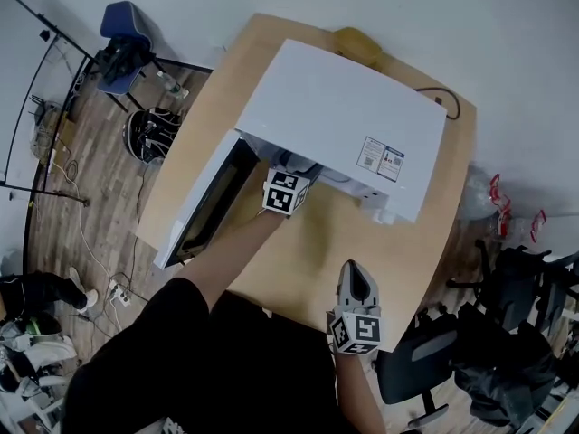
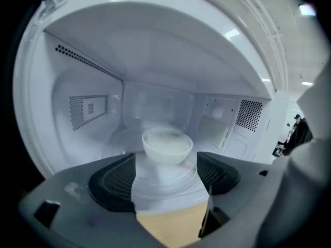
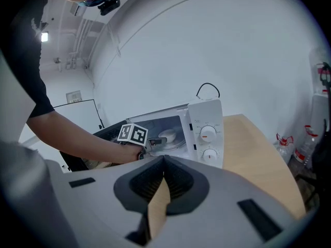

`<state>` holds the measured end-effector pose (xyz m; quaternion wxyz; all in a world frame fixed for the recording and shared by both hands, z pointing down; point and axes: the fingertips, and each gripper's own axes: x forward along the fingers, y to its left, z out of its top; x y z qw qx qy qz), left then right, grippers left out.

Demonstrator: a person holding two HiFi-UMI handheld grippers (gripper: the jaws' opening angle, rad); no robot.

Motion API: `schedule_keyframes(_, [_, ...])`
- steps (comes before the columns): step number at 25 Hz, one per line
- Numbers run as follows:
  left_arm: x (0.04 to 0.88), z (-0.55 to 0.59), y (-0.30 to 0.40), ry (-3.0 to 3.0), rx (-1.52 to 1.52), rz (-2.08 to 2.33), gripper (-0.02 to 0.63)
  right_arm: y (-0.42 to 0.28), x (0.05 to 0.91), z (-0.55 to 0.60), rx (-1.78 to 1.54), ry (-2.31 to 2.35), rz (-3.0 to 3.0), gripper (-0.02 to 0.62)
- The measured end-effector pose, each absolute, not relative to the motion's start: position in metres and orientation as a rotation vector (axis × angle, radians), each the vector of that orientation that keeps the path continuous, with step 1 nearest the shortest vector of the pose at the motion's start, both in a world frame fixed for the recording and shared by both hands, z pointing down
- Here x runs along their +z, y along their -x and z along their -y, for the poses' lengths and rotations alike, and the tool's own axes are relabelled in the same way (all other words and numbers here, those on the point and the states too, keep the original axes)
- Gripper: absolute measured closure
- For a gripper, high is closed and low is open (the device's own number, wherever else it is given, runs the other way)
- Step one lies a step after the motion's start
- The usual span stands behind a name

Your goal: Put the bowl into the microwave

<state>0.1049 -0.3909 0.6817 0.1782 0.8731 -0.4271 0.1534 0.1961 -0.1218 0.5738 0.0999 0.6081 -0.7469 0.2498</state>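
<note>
A white bowl [image 2: 167,144] sits on the glass turntable [image 2: 170,175] inside the white microwave [image 1: 339,116], whose door [image 1: 206,206] hangs open to the left. My left gripper [image 2: 165,177] is at the oven's mouth, open, its pads [image 2: 111,182] short of the bowl and apart from it. In the head view only the rear of the left gripper [image 1: 288,183] shows, under the oven's top edge. My right gripper [image 1: 355,274] hovers shut and empty over the table's front. Its view shows the microwave [image 3: 207,133], the bowl [image 3: 170,135] and the left gripper [image 3: 139,138].
The microwave stands on a round wooden table [image 1: 308,251]. A yellow object [image 1: 360,43] and a black cable [image 1: 445,98] lie behind it. An office chair [image 1: 425,360] stands at the front right, another chair [image 1: 122,34] at the far left, with cables on the floor.
</note>
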Motion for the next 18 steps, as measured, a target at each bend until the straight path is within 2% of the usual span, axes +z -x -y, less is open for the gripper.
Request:
schedule_keyframes(8, [0.644, 0.327, -0.073, -2.403, 0.341, 1.228, 0.259, -0.189, 0.568, 0.118, 0.667, -1.774, 2.253, 0.535])
schedule_keyframes(18, [0.559, 0.196, -0.025, -2.437, 0.161, 1.242, 0.259, -0.174, 0.51, 0.103, 0.447, -1.837, 2.272, 0.535])
